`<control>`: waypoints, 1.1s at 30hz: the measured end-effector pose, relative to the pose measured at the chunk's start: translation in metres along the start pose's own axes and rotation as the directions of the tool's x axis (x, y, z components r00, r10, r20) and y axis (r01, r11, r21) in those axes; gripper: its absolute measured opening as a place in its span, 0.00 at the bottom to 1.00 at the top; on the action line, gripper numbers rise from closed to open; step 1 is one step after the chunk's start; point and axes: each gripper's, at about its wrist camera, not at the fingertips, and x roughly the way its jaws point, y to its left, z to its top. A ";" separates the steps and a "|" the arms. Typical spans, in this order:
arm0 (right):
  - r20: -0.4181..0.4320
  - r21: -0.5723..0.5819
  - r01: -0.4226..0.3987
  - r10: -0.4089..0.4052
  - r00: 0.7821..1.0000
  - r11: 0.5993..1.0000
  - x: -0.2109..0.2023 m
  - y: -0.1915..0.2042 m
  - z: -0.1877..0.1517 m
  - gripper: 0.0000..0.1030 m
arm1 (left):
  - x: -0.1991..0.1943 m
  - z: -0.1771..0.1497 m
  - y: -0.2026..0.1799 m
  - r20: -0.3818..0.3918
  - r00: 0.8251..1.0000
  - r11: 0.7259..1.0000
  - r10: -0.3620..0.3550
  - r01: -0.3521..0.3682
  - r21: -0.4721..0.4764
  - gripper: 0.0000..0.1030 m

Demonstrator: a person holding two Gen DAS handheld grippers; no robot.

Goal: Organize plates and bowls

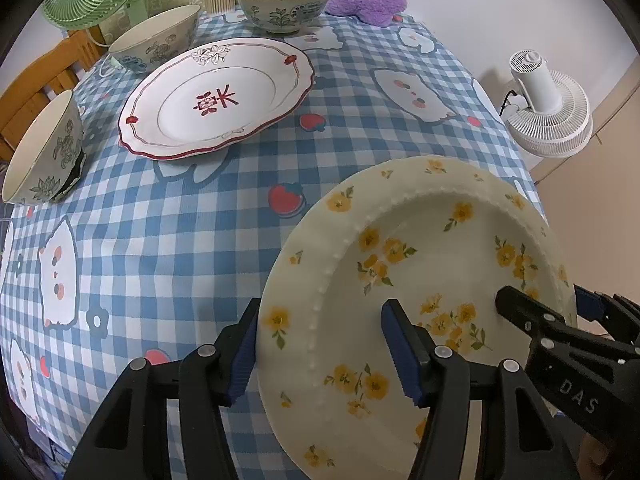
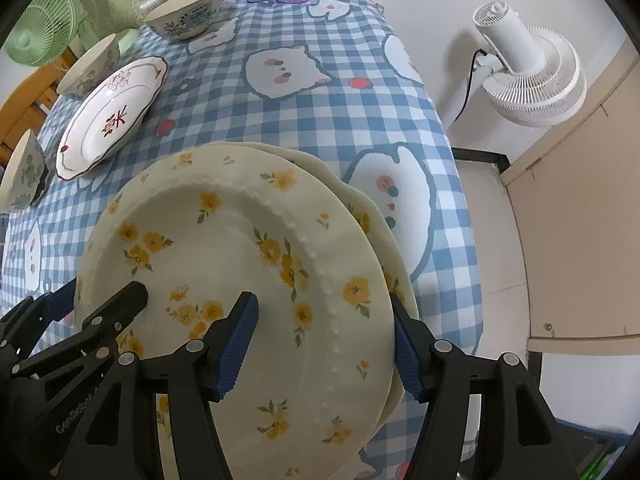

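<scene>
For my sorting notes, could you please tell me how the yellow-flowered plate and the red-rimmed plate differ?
The yellow-flowered plate is cream with scattered yellow blossoms and a beaded ring; the red-rimmed plate is white with a scalloped red edge and a red centre motif. The yellow-flowered one has both grippers at its rim and sits over another plate; the red-rimmed one lies alone, untouched. Both are round and face up.

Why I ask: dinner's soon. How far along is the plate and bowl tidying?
Done, apparently: the yellow-flowered plate lies on a second cream plate. In hand: left tongs and right tongs, both open, straddle its opposite rims. Left: the red-rimmed plate and three bowls stand apart on the tablecloth.
</scene>
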 end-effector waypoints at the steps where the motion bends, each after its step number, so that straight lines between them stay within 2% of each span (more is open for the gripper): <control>1: -0.001 0.002 -0.004 0.004 1.000 1.000 0.000 0.000 -0.001 0.64 | 0.000 0.000 0.000 0.000 1.000 1.000 0.000 0.000 0.000 0.60; 13: -0.002 0.034 -0.015 0.015 1.000 0.999 -0.006 -0.006 -0.006 0.65 | 0.001 -0.001 -0.006 0.014 0.999 0.999 0.033 -0.034 0.025 0.62; 20: 0.079 -0.006 0.111 -0.110 0.991 0.994 -0.001 0.010 0.000 0.64 | 0.000 -0.003 -0.003 0.007 0.999 0.999 0.038 -0.038 0.007 0.62; 24: 0.100 0.006 0.134 -0.134 0.986 0.991 0.000 0.011 0.002 0.65 | -0.001 -0.006 -0.004 0.003 0.999 0.999 0.046 -0.046 0.011 0.62; 28: 0.117 -0.020 0.245 -0.242 0.963 0.969 0.001 0.019 -0.001 0.65 | -0.002 -0.009 -0.010 -0.009 0.999 0.998 0.050 -0.049 0.031 0.61; 33: 0.112 -0.003 0.253 -0.251 0.961 0.967 0.004 0.014 -0.001 0.64 | -0.002 -0.010 -0.010 -0.011 0.999 0.998 0.051 -0.050 0.036 0.61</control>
